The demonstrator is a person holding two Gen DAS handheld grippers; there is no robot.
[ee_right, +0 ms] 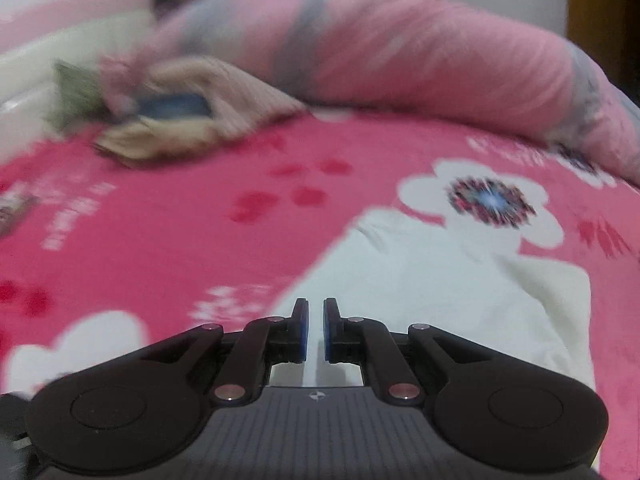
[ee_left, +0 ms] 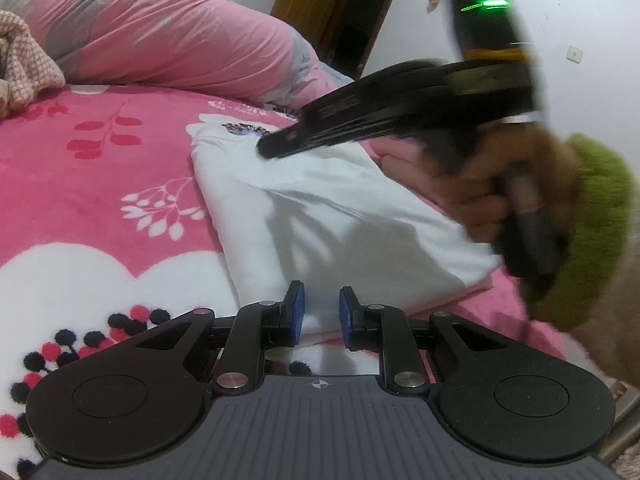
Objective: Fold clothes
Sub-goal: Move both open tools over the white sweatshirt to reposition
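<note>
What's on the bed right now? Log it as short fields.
surface: pink flowered blanket
garment: white cloth, folded, lying flat
behind: rolled pink quilt
far corner: loose pile of clothes, blurred
left gripper: slightly open, empty, at the cloth's near edge
right gripper: slightly open, empty, over the cloth

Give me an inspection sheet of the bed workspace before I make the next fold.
Surface: pink floral blanket, covers the bed.
Job's things: white garment, folded into a rough rectangle, lying flat.
Clutter: rolled pink quilt at the far side; checked cloth and a blurred cloth pile beyond.
Grippers: left claw parted at the garment's near edge, holding nothing; right claw narrowly parted above the garment, blurred.
Cables: nothing seen.
Surroundings: white wall, wooden doorway.
</note>
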